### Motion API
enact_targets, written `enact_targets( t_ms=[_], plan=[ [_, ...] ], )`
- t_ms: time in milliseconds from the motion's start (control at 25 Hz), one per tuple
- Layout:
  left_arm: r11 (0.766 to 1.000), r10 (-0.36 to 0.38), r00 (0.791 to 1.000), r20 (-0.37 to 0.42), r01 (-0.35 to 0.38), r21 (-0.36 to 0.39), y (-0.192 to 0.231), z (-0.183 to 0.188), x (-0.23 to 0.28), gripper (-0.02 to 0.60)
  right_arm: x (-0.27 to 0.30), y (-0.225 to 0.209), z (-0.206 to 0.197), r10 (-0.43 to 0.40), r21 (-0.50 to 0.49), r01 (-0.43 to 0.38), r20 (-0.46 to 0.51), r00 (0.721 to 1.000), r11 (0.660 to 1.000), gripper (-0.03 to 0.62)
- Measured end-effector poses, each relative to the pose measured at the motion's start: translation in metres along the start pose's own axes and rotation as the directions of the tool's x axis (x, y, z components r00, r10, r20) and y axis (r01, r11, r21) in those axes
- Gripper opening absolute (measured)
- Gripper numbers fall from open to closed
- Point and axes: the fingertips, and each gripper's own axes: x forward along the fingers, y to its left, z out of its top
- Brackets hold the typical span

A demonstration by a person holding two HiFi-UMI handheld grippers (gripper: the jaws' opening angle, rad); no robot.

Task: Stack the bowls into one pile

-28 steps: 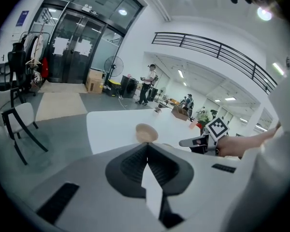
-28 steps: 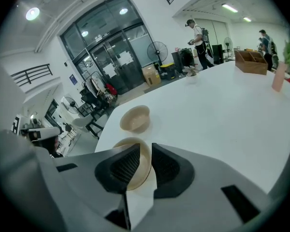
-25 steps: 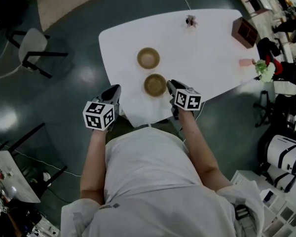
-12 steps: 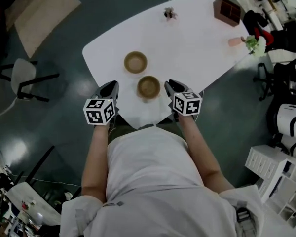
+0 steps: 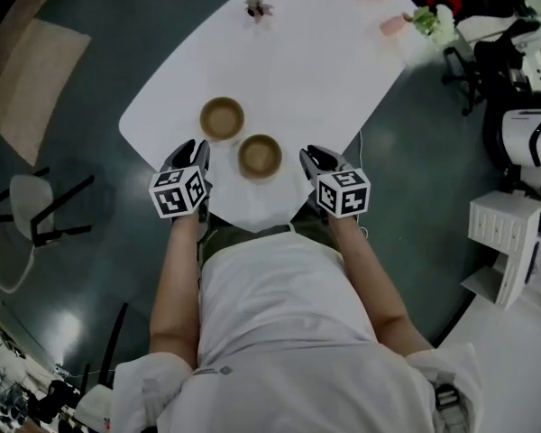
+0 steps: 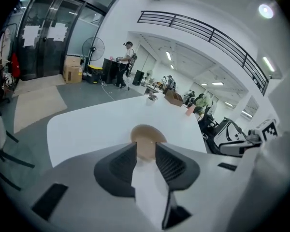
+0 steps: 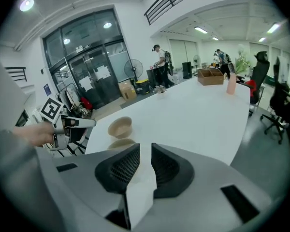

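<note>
Left tongs point(image 6: 146, 148) just opened, seemingly empty

Your head view is dim and flat. The dark floor point(image 5: 99, 215) soaks up light and gives back only a pale sheen at near left. The white table point(image 5: 298, 70) is the brightest surface there and nearly washes out, with hardly any shadow on it. In your left gripper view the light falls from overhead: a ceiling lamp point(image 6: 266, 11) flares high on the right, and the balcony railing point(image 6: 198, 30) bows under the wide-angle lens. Your right gripper view is brighter and evenly lit, with a round lamp point(image 7: 26, 4) glaring high on the left. Both gripper views fade to black at the corners, and whatever sits closest to those lenses is soft.
</note>
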Motion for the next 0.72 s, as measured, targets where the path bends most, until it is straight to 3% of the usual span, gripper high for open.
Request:
enact_targets(
  t_ms=[400,720],
  plan=[
    [1.000,0.004,0.996,-0.087,-0.003,0.000,0.028,-0.006,0.052,0.124,-0.043,-0.019,-0.050,-0.184,0.147,0.182,0.001,0.983,0.972,0.083],
    [0.999,0.005,0.986,-0.164,0.002,0.044,0.028,-0.013,0.078,0.121,-0.075,-0.031,-0.085,-0.271,0.257,0.265,-0.012,0.962,0.929,0.081]
  ],
)
